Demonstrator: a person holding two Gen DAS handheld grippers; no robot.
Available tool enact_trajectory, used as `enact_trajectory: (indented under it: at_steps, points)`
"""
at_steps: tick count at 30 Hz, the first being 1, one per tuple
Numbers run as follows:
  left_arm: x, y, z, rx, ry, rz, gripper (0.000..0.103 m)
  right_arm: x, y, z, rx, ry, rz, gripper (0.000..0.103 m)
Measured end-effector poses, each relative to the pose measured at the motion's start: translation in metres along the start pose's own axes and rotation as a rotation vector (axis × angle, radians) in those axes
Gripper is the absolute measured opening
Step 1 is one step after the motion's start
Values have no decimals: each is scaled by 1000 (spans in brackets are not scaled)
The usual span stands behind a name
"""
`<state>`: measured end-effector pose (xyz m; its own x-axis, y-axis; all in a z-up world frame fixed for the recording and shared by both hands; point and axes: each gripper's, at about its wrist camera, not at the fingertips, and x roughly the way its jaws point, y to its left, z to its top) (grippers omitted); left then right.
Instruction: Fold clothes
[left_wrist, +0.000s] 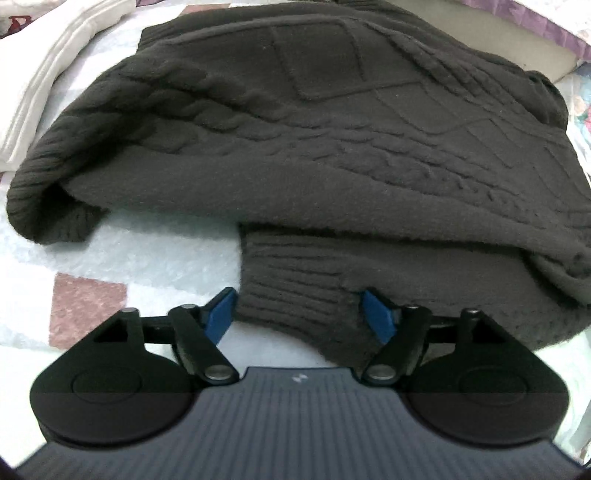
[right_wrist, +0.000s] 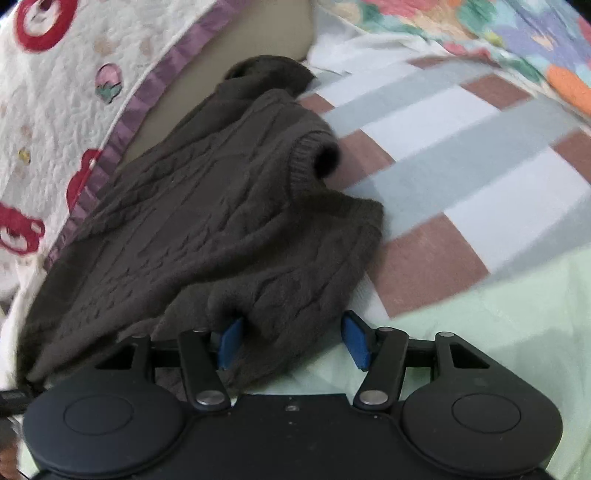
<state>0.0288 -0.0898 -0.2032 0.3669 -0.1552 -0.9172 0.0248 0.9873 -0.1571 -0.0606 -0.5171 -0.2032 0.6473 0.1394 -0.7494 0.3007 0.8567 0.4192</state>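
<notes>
Bedding: soft fleecy blanket (right_wrist: 461, 155) in a check of pale blue, white and dusty pink squares, spread flat under the sweater
Sweater: dark brown knit (left_wrist: 295, 155), thick and fuzzy, lying folded on the blanket; raised cable twists run across it, with a diamond panel of thin ridges above them
Sweater hem: ribbed band (left_wrist: 295, 295) at the near edge of the sweater, its ridges running in parallel lines
Sweater cuff: ribbed tube end (right_wrist: 317, 158) on the sweater's right side, rolled so its dark opening shows
White cloth: smooth, pale folded fabric (left_wrist: 44, 92) left of the sweater, with long soft creases
Quilt: white stitched cover (right_wrist: 55, 122) with red ring shapes and a purple satin border, beside the sweater's far left edge in the right wrist view
Green fabric: plain pale green cloth (right_wrist: 498, 314) right of the sweater, close to the tool
Left gripper: black arms with flat blue pads (left_wrist: 301, 314), jaws wide apart over the ribbed hem; the right pad lies against the knit, the left pad just off its edge, nothing squeezed
Right gripper: same build (right_wrist: 291, 338), jaws wide, a bunched lobe of sweater between the pads but not pinched
</notes>
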Motion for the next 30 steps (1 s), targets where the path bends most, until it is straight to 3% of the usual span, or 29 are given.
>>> enact_trajectory:
  at_steps: [2,3,4,6,7,8,9,10,12,15,21,25,30]
  points:
    - [1,-3,-4,-21,-28,-8,88,3,11,0,-100,-12,13,35]
    - [2,-4,-6,-26,-41,-10,99,3,16,0,-133,-17,33,14]
    - [5,-10,-8,3,-54,5,103,0,20,1,-146,-28,46,14]
    - [10,-24,-13,90,-82,59,100,-7,27,3,-168,-57,76,13]
    - [11,-31,-16,139,-98,87,80,-17,29,6,-171,-89,104,12]
    - [6,-34,-19,157,-128,68,64,-27,32,9,-175,-118,131,12]
    - [-1,-36,-19,165,-143,32,18,-35,33,12,-178,-138,152,11]
    - [-10,-39,-20,174,-165,32,11,-44,34,15,-178,-158,174,11]
    - [-30,-46,-20,190,-209,31,10,-59,38,20,-197,-180,207,10]
    - [-61,-55,-20,190,-265,8,10,-72,52,20,-322,-206,165,10]
    - [-154,-57,-42,220,-359,-58,10,-123,49,30,-294,-255,230,10]
    - [-193,-36,-73,190,-254,-164,11,-161,42,24,-318,-222,269,10]
    - [-154,-36,-107,233,-10,-37,15,-138,20,-7,-311,-21,247,10]
